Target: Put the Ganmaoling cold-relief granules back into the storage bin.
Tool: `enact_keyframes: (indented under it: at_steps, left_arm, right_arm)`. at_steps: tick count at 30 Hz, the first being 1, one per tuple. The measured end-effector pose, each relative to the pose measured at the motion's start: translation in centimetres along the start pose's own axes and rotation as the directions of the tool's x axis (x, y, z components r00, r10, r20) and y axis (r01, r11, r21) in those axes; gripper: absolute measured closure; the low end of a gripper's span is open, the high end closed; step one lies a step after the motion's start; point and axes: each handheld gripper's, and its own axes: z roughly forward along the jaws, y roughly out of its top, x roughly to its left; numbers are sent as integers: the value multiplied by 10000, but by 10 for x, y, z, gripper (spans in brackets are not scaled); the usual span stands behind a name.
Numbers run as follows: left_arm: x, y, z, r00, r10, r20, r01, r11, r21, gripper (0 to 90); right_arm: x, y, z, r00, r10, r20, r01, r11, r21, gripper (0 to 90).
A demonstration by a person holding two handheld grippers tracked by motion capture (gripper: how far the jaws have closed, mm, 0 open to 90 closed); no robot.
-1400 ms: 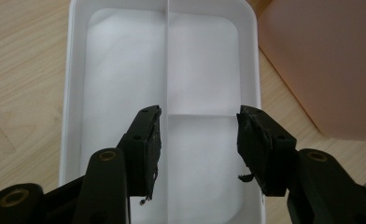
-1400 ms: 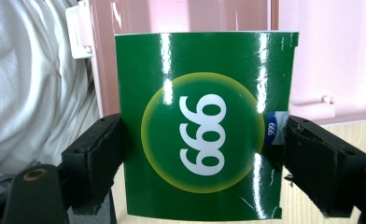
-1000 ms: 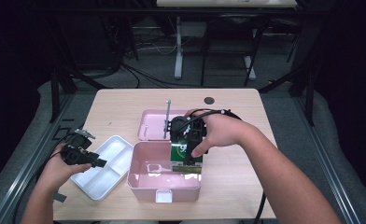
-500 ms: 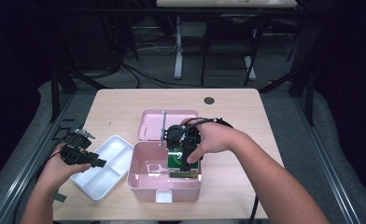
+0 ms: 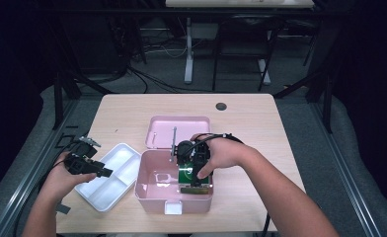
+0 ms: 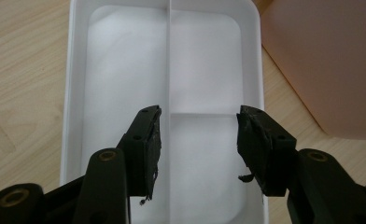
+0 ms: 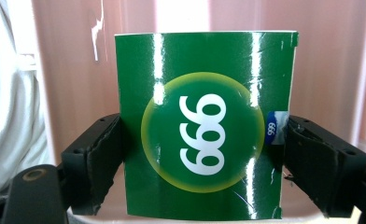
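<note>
A pink box (image 5: pixel 147 190) stands open near the table's front, its lid (image 5: pixel 157 129) lying flat behind it. My right gripper (image 5: pixel 194 170) is lowered into the box's right side, shut on a green packet (image 5: pixel 187 174). In the right gripper view the green packet (image 7: pixel 204 126), printed with a yellow-ringed circle and white "999", is clamped by both sides between the jaws, with the pink box wall (image 7: pixel 340 70) behind it. My left gripper (image 5: pixel 100 172) hovers open over the white divided tray (image 5: pixel 102 200); in the left gripper view the tray (image 6: pixel 120 60) lies below the left gripper (image 6: pixel 197 142), whose jaws hold nothing.
The pink box side (image 6: pixel 326 65) lies just right of the tray in the left gripper view. A thin metal rod (image 5: pixel 174 143) stands up at the box's back edge. A dark round spot (image 5: pixel 221 106) marks the far table. Something white (image 7: pixel 8 93) lies at the box's left.
My right gripper has moved toward me and down with the green packet, from over the lid area into the box. The left gripper has stayed over the tray.
</note>
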Motion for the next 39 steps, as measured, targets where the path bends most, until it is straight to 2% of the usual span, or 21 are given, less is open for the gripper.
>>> enact_keyframes:
  at_steps: [11,20,39]
  left_arm:
    - [0,0,0,10000,18,-30,-18,10000,32,495]
    - [0,0,1,10000,-1,-7,1,10000,28,495]
    - [0,0,2,10000,-5,-12,5,10000,79,495]
  right_arm:
    - [-3,-3,17,9999,105,-36,-104,9998,168,162]
    - [-4,-1,21,10000,10,42,-11,9996,268,162]
    - [-8,-5,36,9997,224,-94,-221,9991,357,161]
